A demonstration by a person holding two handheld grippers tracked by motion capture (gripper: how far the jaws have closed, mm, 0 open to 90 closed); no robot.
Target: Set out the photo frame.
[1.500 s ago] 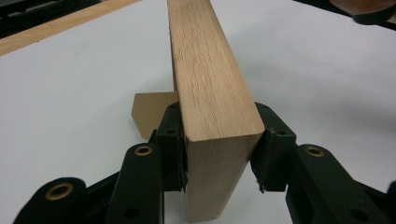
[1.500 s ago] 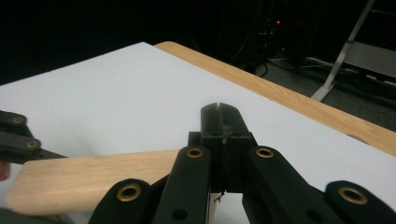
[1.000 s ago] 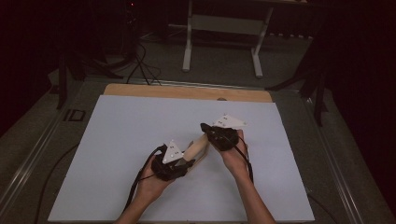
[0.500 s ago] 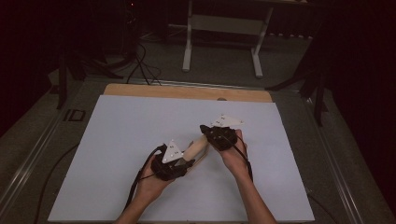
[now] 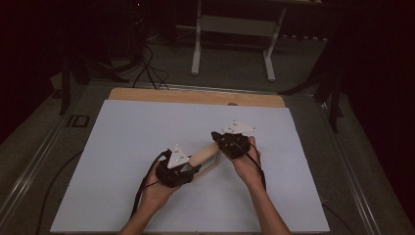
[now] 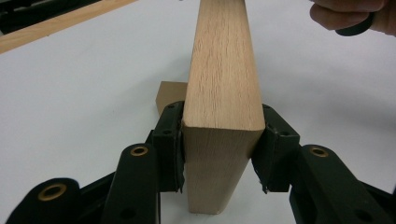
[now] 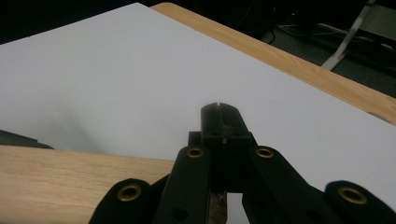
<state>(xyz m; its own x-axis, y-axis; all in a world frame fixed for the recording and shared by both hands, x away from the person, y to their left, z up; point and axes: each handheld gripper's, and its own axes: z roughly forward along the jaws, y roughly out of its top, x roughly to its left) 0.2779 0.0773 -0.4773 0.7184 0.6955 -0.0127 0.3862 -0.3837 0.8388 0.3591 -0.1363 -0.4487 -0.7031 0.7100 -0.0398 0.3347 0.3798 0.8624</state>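
Observation:
A pale wooden block [image 5: 203,155] lies slanted between my two hands near the middle of the table. My left gripper [image 5: 195,164] holds its near end. In the left gripper view the block [image 6: 224,70] stands between the two pads [image 6: 173,140] with both against its sides. These jaws have just been opening a little, with the block still between them. My right gripper [image 5: 219,139] sits at the block's far end, jaws shut together [image 7: 219,112], the block [image 7: 70,177] below and to their left. A small brown piece [image 6: 170,95] lies behind the block.
A white sheet [image 5: 147,127] covers the table, with a wooden strip [image 5: 195,95] along its far edge. Beyond it stand a white frame's legs [image 5: 196,49] and cables [image 5: 147,68] on the dark floor.

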